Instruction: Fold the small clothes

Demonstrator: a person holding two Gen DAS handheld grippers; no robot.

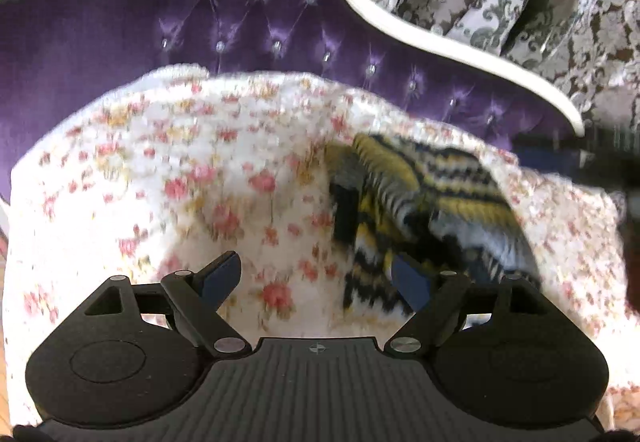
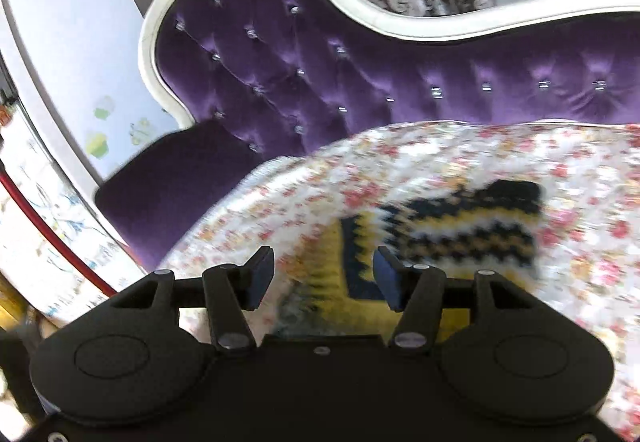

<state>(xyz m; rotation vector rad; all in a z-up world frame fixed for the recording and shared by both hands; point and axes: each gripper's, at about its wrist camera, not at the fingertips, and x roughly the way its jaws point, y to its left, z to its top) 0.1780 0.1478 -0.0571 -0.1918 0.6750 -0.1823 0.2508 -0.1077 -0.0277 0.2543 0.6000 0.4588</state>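
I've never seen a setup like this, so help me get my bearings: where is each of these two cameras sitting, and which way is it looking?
Left wrist view: sits on the left gripper, looking forward and down over its two open fingers at the flowered blanket; the striped knit garment lies to the right.
Right wrist view: sits on the right gripper, looking forward and down; its open fingers frame the garment.
Both show the same garment, blanket and purple tufted sofa.

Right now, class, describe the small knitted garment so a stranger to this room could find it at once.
Start at the purple tufted sofa with the white frame. Its seat is covered by a white blanket strewn with small pink flowers. On that blanket lies the knitted garment, the only thing there in yellow, black and white zigzag stripes.
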